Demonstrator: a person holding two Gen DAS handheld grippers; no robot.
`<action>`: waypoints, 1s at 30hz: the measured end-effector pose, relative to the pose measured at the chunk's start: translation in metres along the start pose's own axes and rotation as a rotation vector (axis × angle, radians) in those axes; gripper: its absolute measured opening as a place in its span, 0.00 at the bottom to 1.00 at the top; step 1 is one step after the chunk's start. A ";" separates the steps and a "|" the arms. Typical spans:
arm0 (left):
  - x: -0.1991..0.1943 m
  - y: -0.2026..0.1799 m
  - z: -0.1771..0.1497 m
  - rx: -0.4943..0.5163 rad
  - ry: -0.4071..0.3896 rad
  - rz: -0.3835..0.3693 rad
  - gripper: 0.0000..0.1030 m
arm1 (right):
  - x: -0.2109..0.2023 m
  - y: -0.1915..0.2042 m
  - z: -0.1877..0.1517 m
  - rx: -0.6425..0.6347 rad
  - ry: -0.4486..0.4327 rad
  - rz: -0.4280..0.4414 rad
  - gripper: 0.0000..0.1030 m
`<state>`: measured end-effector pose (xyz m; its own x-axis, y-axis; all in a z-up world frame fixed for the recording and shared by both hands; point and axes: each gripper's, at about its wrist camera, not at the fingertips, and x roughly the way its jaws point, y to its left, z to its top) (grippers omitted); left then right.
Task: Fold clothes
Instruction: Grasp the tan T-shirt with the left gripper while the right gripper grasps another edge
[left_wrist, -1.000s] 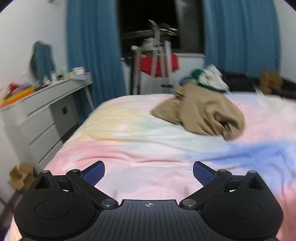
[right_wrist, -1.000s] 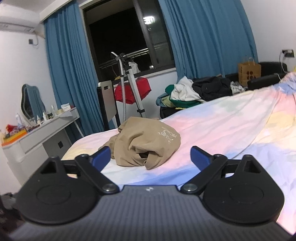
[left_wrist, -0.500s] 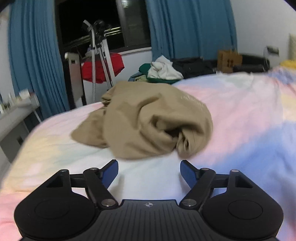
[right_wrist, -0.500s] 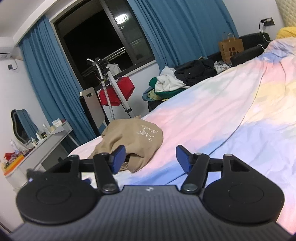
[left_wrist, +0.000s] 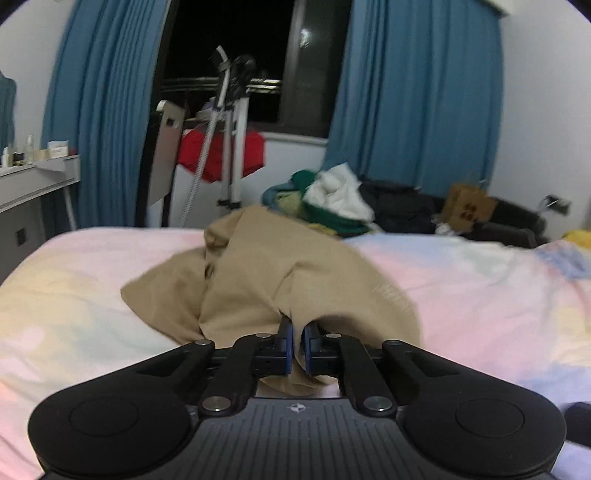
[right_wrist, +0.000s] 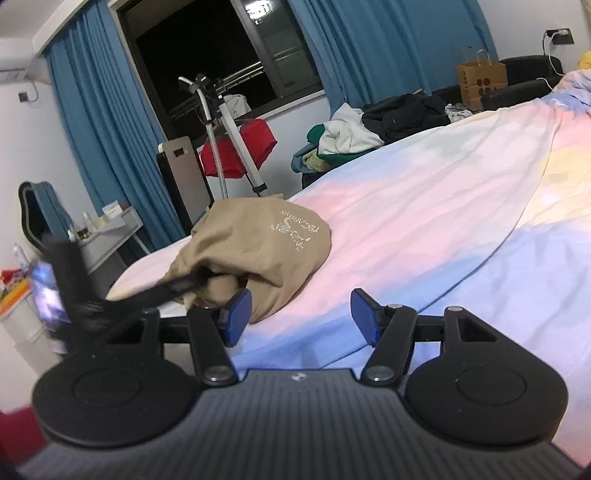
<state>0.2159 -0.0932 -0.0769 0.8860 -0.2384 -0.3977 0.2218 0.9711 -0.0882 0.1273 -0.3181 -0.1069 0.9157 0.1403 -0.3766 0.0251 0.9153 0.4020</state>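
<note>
Left wrist view: the left gripper (left_wrist: 296, 332) is clenched on the near edge of the tan garment (left_wrist: 266, 280), crumpled mid-bed (left_wrist: 92, 295). Right wrist view: the right gripper (right_wrist: 300, 314) is released, jaws apart, its left pad beside the garment (right_wrist: 266, 240).

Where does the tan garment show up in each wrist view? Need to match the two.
Left wrist: tan garment lies centre frame on the bed, its near edge pinched in the left gripper.
Right wrist: left of centre, beside the right gripper's left pad; printed logo facing up.
Shared landmark: red cloth under the window.
</note>
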 end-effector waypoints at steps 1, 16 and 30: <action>-0.014 0.002 0.006 0.007 -0.009 -0.015 0.05 | 0.000 0.002 -0.001 -0.009 -0.004 0.001 0.61; -0.216 0.049 0.028 -0.003 -0.073 -0.125 0.05 | -0.058 0.068 -0.016 -0.202 0.016 0.222 0.61; -0.208 0.117 -0.003 -0.198 0.027 -0.077 0.07 | -0.015 0.159 -0.079 -0.505 0.189 0.249 0.46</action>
<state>0.0569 0.0704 -0.0070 0.8578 -0.3144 -0.4065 0.2018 0.9336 -0.2961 0.0855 -0.1443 -0.1033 0.7811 0.3964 -0.4824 -0.4179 0.9060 0.0677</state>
